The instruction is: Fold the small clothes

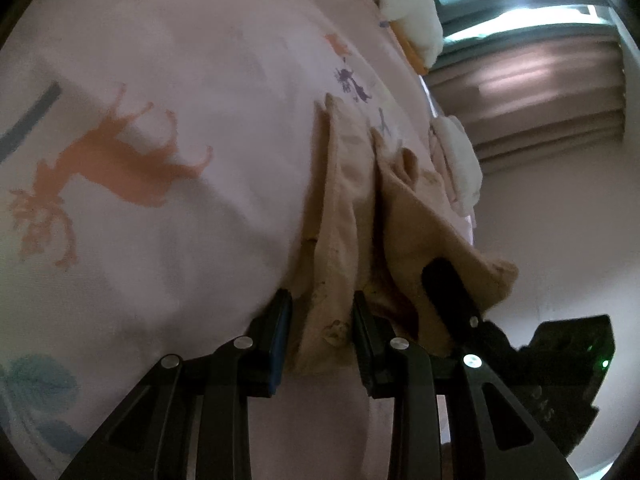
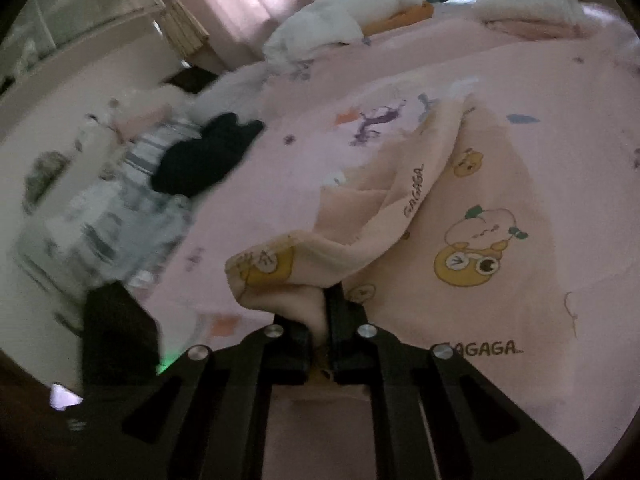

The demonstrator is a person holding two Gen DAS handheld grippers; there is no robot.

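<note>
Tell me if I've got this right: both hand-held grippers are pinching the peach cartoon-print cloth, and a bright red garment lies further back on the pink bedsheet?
Nearly. The garment lying further back on the pink bedsheet is black, not red, as the right wrist view shows. The rest holds: both grippers pinch the peach cloth.

In the right wrist view, the heap of striped and grey-patterned clothes (image 2: 120, 208) at the bed's left edge is smeared by blur. The peach cartoon-print garment (image 2: 472, 216) hides the right gripper (image 2: 320, 320) fingertips where its bunched fold passes between them.
</note>
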